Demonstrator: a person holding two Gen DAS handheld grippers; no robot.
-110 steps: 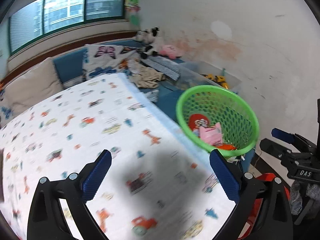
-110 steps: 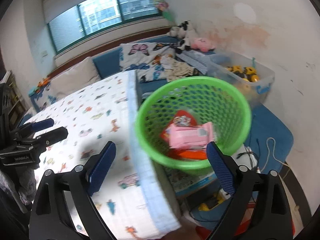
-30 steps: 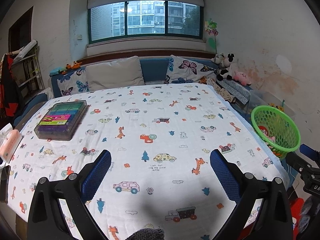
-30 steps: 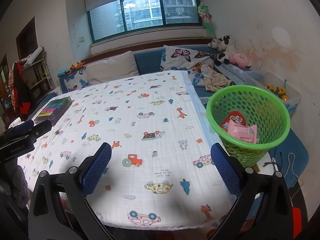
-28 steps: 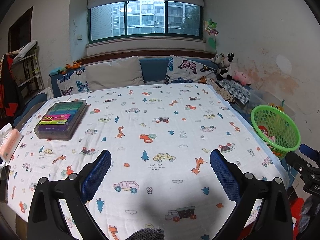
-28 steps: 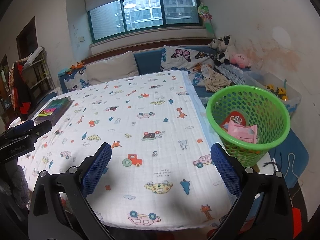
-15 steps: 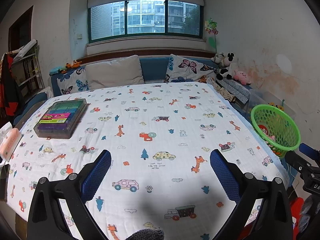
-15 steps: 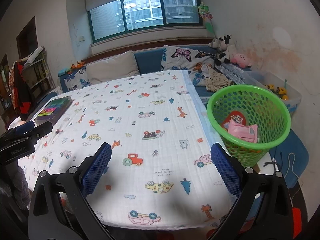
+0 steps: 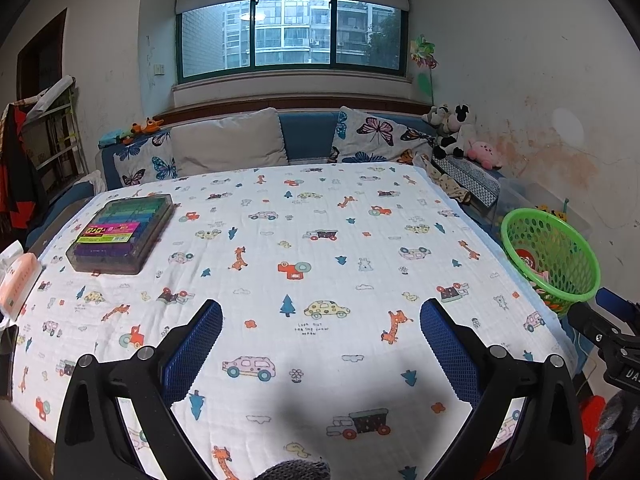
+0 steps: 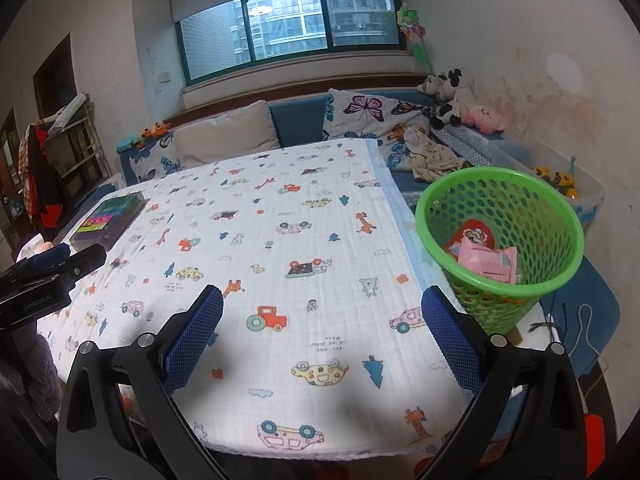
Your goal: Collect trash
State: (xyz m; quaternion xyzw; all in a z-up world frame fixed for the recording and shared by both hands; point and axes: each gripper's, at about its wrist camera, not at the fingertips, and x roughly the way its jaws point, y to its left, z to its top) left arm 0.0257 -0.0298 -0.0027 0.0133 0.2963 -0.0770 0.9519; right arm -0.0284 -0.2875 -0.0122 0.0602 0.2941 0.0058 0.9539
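Both sets of tongs spread wide, empty: left gripper (image 9: 321, 322), right gripper (image 10: 322, 308) over white cartoon-print tablecloth (image 9: 320, 240). Clear plastic case of coloured blocks (image 9: 122, 234) at far left corner. Green perforated plastic basket (image 10: 500, 240) just off right table edge, holding pink wrapper (image 10: 488, 262). Versus 3.7 s ago: both views pulled back from basket to whole table.
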